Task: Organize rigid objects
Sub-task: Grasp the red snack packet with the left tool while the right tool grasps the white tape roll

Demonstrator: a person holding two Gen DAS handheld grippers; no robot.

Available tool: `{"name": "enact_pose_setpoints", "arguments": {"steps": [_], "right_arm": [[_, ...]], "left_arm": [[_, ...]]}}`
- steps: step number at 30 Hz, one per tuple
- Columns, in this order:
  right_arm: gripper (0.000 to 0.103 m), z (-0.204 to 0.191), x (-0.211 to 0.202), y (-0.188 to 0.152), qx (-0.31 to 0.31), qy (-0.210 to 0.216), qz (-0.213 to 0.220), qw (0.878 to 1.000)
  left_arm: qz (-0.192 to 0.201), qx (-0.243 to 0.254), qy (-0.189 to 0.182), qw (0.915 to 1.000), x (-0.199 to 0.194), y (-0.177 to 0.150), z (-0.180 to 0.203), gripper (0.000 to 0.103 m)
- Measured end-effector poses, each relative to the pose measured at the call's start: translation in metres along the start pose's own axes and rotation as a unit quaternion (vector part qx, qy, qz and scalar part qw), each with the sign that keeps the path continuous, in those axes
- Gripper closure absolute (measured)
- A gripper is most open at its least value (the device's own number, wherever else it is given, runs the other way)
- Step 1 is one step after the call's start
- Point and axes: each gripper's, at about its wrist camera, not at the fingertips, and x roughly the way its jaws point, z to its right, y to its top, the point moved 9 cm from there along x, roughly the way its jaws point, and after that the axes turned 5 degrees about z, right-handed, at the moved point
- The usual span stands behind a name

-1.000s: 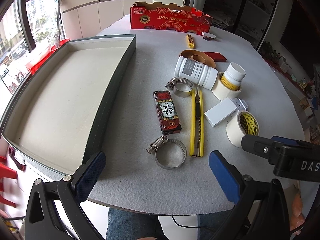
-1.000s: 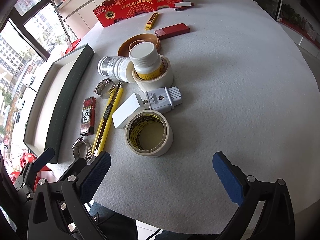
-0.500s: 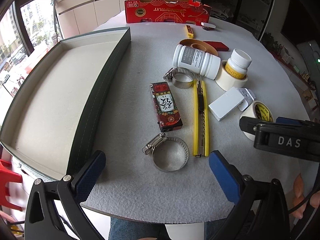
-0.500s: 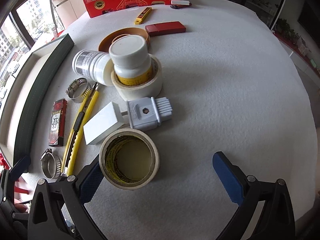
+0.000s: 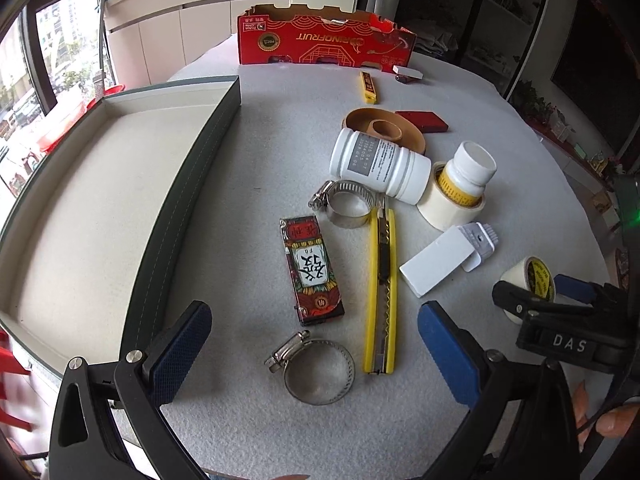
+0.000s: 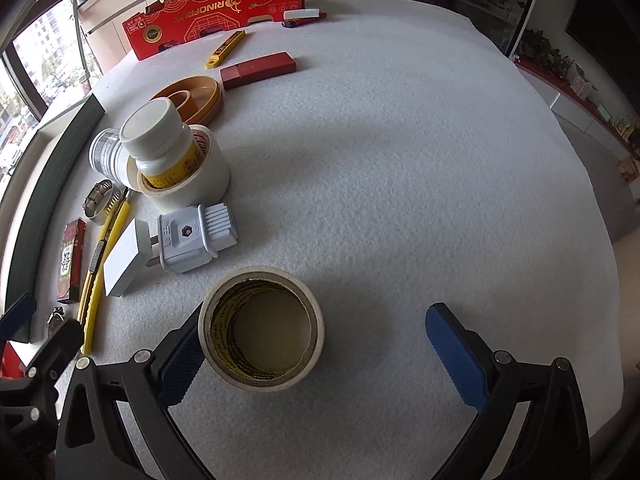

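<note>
**Right gripper closes in on the tape roll**

The right gripper (image 6: 312, 354) has advanced: the masking tape roll (image 6: 261, 328), lower centre of its view, now sits between spread fingers, touching the left one. Left gripper (image 5: 316, 356) hovers wide apart over the hose clamp (image 5: 318, 370). The tray (image 5: 200, 160), left, holds nothing yet.

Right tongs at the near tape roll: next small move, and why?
Probably close the right tongs on the masking tape roll. They stand open around it: the left pad is already at the roll's wall, while the right pad is well clear. Shifting slightly left to centre the roll first may help. The grey tray holds nothing visible yet, so it seems the likely destination.
</note>
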Motion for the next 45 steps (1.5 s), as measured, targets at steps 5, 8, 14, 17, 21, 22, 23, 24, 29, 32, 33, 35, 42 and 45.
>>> {"name": "enact_pose_setpoints", "arguments": {"steps": [5, 8, 14, 17, 21, 22, 23, 24, 29, 32, 33, 35, 42, 45], "right_arm": [[0.000, 0.000, -0.001, -0.002, -0.008, 0.003, 0.005, 1.000], [0.000, -0.002, -0.001, -0.001, -0.010, 0.004, 0.008, 1.000], [0.000, -0.002, -0.002, -0.001, -0.010, 0.003, 0.010, 1.000], [0.000, -0.001, -0.001, -0.001, -0.010, 0.004, 0.010, 1.000], [0.000, -0.001, -0.001, -0.001, -0.012, 0.004, 0.009, 1.000], [0.000, -0.001, -0.001, -0.001, -0.013, 0.004, 0.010, 1.000], [0.000, -0.001, -0.002, -0.001, -0.013, 0.004, 0.012, 1.000], [0.000, -0.001, -0.002, -0.001, -0.013, 0.004, 0.012, 1.000], [0.000, -0.001, -0.001, 0.001, -0.012, 0.003, 0.009, 1.000], [0.002, -0.002, -0.002, 0.003, -0.014, 0.003, 0.012, 1.000], [0.005, -0.002, -0.004, 0.004, -0.017, 0.004, 0.018, 1.000], [0.038, -0.005, -0.011, 0.007, -0.023, 0.010, 0.032, 0.999], [0.053, -0.004, -0.019, 0.006, 0.000, 0.041, 0.026, 0.999], [0.053, 0.002, -0.032, 0.007, 0.008, 0.040, 0.038, 0.998]], "left_arm": [[0.003, -0.006, 0.037, 0.9993, 0.016, 0.017, -0.004, 0.000], [0.004, -0.011, 0.075, 0.9971, 0.023, 0.020, -0.019, 0.000], [-0.021, -0.006, 0.087, 0.9959, 0.037, 0.015, -0.019, 0.000], [-0.017, 0.023, 0.084, 0.9960, 0.039, 0.015, -0.001, 0.000], [-0.011, 0.005, 0.062, 0.9980, 0.046, 0.019, 0.002, 0.000], [-0.007, -0.006, 0.056, 0.9984, 0.045, 0.019, -0.001, 0.000], [-0.005, -0.002, 0.058, 0.9983, 0.046, 0.019, -0.002, 0.000], [-0.005, 0.001, 0.057, 0.9984, 0.046, 0.019, -0.002, 0.000], [0.000, -0.010, 0.068, 0.9976, 0.045, 0.019, -0.002, 0.000], [-0.018, -0.011, 0.067, 0.9975, 0.044, 0.018, 0.000, 0.002], [-0.020, -0.008, 0.063, 0.9978, 0.043, 0.018, 0.002, 0.007], [-0.016, 0.007, 0.052, 0.9985, 0.038, 0.020, 0.010, 0.023], [-0.021, -0.037, -0.023, 0.9988, 0.021, 0.018, 0.010, 0.078], [0.006, -0.039, -0.029, 0.9988, 0.001, 0.021, 0.008, 0.078]]}}
